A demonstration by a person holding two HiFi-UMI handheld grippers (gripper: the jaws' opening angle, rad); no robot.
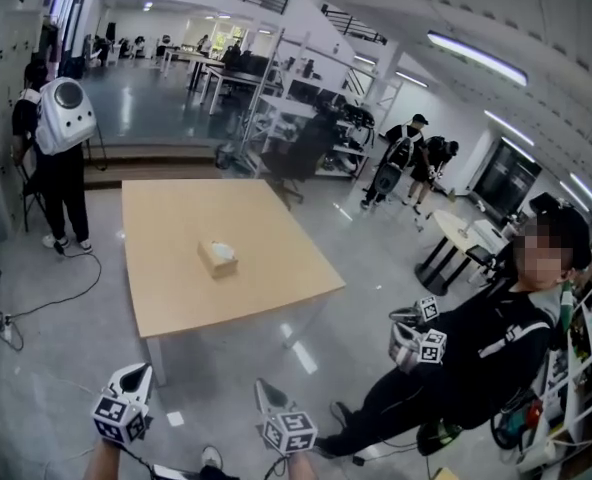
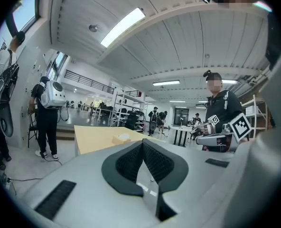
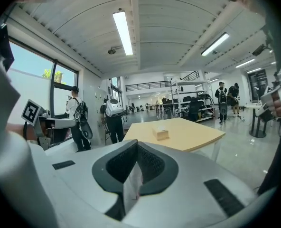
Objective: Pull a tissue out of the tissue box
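Observation:
A small tan tissue box (image 1: 217,258) with white tissue at its top lies near the middle of a light wooden table (image 1: 176,298). The box also shows far ahead in the left gripper view (image 2: 122,137) and the right gripper view (image 3: 161,133). Both grippers are well short of the table, low in the head view. My left gripper (image 1: 132,375) has its jaws together with nothing between them. My right gripper (image 1: 264,389) is likewise shut and empty.
A person in black (image 1: 476,358) holding marked grippers stands at the right, close to the table's near corner. Another person with a white backpack (image 1: 61,158) stands at the table's far left. A cable (image 1: 46,298) lies on the floor left. Shelves and desks fill the back.

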